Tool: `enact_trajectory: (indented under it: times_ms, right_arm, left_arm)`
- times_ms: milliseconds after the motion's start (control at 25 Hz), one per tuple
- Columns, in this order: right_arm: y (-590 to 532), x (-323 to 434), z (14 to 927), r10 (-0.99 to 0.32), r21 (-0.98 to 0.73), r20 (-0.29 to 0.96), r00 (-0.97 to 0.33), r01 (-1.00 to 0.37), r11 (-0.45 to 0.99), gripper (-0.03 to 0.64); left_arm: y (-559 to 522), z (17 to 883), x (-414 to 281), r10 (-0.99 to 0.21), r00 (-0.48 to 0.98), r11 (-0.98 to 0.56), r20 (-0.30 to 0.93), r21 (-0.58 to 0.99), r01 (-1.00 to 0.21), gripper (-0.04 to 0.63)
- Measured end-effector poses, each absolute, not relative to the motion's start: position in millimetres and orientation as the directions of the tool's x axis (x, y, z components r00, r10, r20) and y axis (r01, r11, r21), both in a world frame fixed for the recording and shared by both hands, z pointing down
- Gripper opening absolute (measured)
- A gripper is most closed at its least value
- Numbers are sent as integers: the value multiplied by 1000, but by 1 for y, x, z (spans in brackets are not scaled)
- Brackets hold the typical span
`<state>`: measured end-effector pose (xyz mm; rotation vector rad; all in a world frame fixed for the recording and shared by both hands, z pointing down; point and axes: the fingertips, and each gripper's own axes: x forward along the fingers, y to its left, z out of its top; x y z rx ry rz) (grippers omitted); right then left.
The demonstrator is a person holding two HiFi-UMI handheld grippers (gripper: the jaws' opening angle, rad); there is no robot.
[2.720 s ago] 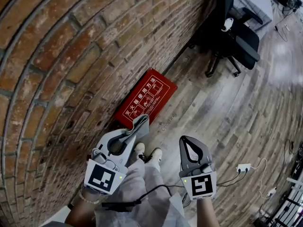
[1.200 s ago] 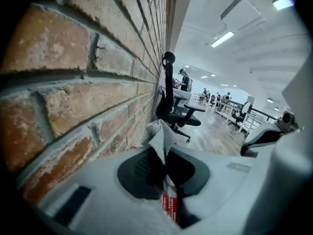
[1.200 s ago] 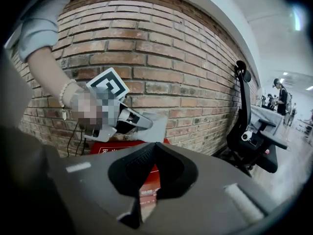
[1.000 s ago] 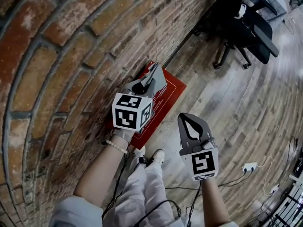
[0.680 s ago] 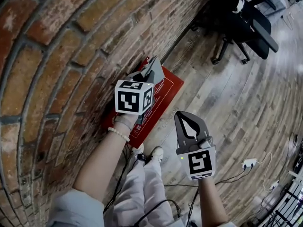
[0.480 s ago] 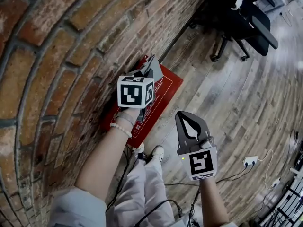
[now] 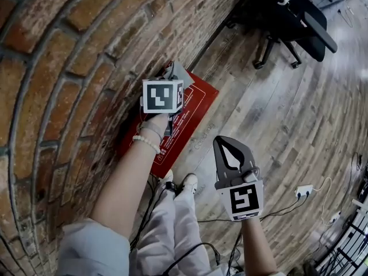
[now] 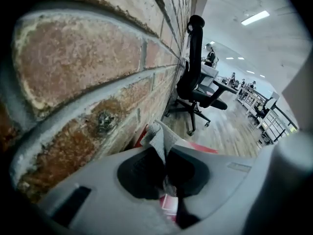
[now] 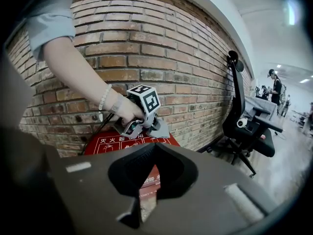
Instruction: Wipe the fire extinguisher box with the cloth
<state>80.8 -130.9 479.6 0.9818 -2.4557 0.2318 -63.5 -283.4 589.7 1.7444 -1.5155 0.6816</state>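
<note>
The red fire extinguisher box (image 7: 192, 109) with white print stands low against the brick wall. My left gripper (image 7: 176, 71) is shut on a grey cloth (image 7: 180, 73) and holds it at the box's far top corner, close to the wall. In the left gripper view the cloth (image 8: 161, 140) sticks out between the closed jaws, with the red box (image 8: 198, 146) just beyond. My right gripper (image 7: 226, 143) is shut and holds nothing, hovering over the floor to the right of the box. The right gripper view shows the box (image 9: 104, 142) and the left gripper (image 9: 157, 127) on its top.
An office chair (image 7: 290, 19) stands further along the wall (image 7: 69, 68). A white power strip (image 7: 303, 190) with cables lies on the wooden floor at the right. The person's shoes (image 7: 187, 183) are just in front of the box.
The left gripper with the cloth has risen from near the body and reached out to the box's far top corner by the wall. The right gripper has hardly moved.
</note>
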Motion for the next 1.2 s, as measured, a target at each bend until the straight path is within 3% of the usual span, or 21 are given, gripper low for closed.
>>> enact_trajectory:
  times_ms: [1200]
  right_arm:
    - [-125, 75, 489, -577, 7, 526, -625, -676, 737, 11]
  left_arm:
    - [-257, 601, -71, -584, 154, -51, 797, 154, -987, 15]
